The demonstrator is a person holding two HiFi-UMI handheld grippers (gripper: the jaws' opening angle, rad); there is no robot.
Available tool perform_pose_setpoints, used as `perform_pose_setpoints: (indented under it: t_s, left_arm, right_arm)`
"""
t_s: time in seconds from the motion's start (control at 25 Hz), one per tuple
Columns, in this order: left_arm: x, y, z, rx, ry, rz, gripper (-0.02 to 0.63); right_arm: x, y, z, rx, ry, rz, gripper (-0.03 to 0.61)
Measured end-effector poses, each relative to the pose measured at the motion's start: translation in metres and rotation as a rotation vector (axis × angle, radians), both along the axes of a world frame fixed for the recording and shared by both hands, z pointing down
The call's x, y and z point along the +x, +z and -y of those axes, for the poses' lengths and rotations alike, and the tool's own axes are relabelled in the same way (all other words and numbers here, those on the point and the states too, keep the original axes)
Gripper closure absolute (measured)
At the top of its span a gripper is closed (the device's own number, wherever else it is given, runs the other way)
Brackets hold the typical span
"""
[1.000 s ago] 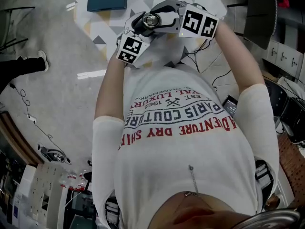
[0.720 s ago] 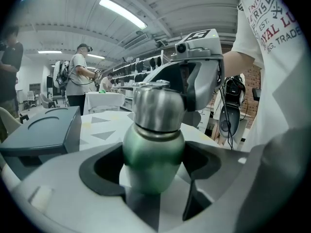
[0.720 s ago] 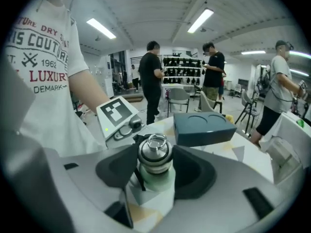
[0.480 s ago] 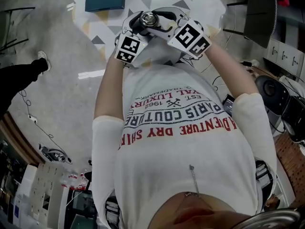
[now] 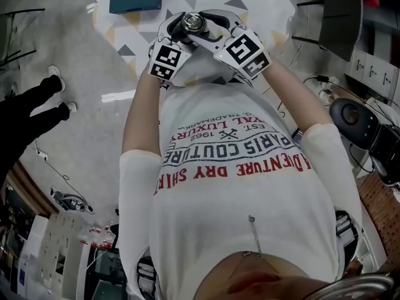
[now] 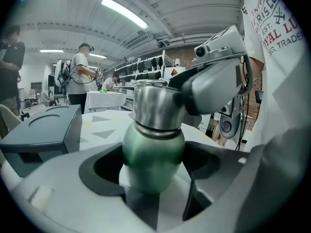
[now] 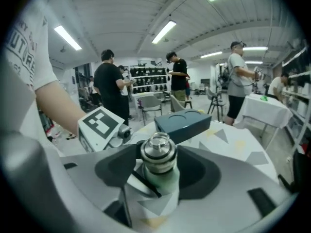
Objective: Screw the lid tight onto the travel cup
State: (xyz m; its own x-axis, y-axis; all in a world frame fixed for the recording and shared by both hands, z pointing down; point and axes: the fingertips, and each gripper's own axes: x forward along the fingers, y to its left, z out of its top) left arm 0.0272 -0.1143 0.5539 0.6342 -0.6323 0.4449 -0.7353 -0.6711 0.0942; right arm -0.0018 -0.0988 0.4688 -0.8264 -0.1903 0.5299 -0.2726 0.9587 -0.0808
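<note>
Large open lab or workshop hall: a bare beamed ceiling with strip lights, racks of gear at the back, at least 4 people standing about (1 wears a backpack rig), cloth-covered tables, and cables trailing over the grey floor.

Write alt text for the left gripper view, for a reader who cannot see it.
The left gripper holds a green cup between its jaws, and the right gripper clamps the steel lid from the right. Behind are a table with a triangle pattern, a dark box at left, and people standing.
</note>
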Motion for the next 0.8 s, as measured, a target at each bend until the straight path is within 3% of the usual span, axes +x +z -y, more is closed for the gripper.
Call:
perform_pose_setpoints:
  t_s: [0.08, 0.2, 0.44, 0.56, 0.64, 0.8]
  left_arm:
    - [0.0004, -0.0002, -0.0007, -0.001, -0.002, 0.001, 0.241]
    - [0.0001, 0.0004, -0.0009, -0.003, -0.003, 0.004, 0.241]
    - [0.0007, 0.0024, -0.0005, -0.012, 0.001, 0.009, 0.241]
    - [0.0001, 0.0023, -0.0001, -0.014, 0.003, 0.008, 0.241]
    - [-0.0004, 0.0027, 0.0, -0.014, 0.001, 0.007, 0.241]
    - [-0.0001, 0.0045, -0.0005, -0.016, 0.001, 0.007, 0.241]
  right_arm:
    - [0.0009, -0.0036, -0.0051, -0.025, -0.082, 0.023, 0.293]
    - [0.0038, -0.008, -0.0066, -0.016, -0.217, 0.025, 0.291]
    - [0.0046, -0.0019, -0.0069, -0.009, -0.51, -0.076, 0.292]
    - [0.002, -0.0017, -0.0042, -0.004, -0.581, -0.103, 0.293]
    - [0.0015, -0.0011, -0.0048, -0.002, -0.615, -0.114, 0.329]
    - [0.0023, 0.0006, -0.006, -0.006, -0.625, -0.109, 0.347]
